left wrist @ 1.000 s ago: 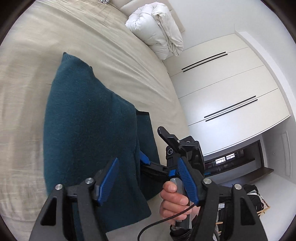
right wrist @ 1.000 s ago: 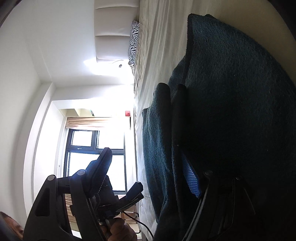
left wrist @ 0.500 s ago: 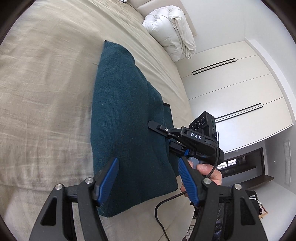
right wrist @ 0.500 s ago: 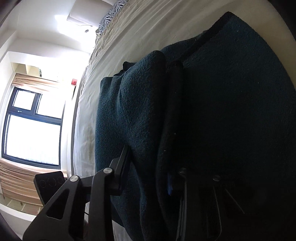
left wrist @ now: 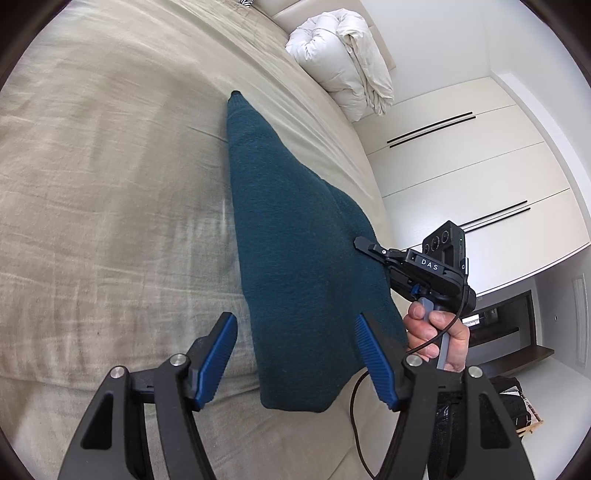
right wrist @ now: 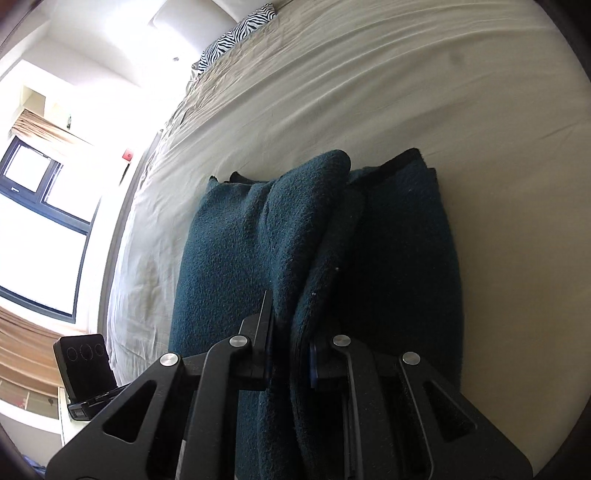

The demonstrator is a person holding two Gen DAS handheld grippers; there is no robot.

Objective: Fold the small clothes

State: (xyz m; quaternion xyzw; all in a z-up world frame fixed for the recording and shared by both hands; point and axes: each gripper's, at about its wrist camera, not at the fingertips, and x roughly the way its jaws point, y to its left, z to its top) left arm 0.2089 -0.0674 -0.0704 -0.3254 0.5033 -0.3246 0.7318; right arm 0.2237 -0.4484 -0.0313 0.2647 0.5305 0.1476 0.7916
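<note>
A dark teal fleece garment [left wrist: 295, 240] lies folded on the beige bed [left wrist: 110, 184], with its right edge pulled up so that it stands as a ridge. My right gripper [right wrist: 291, 317] has its jaws closing on that edge, and a thick fold of the garment [right wrist: 236, 258] is pinched between the pads. In the left wrist view a hand [left wrist: 436, 328] holds that gripper's handle at the garment's right side. My left gripper [left wrist: 295, 354] hangs open above the garment's near corner, its blue pads [left wrist: 218, 354] touching nothing.
A rolled white duvet [left wrist: 343, 62] lies at the far end of the bed, and a zebra-print pillow [right wrist: 236, 33] sits by the headboard. White wardrobe doors [left wrist: 461, 177] stand to the right. A window [right wrist: 37, 221] is beyond the bed's other side.
The right gripper has shut on the garment's edge, rolled upright and risen, drawing the cloth up into a ridge. The left gripper first sank toward the bed, then held still, open.
</note>
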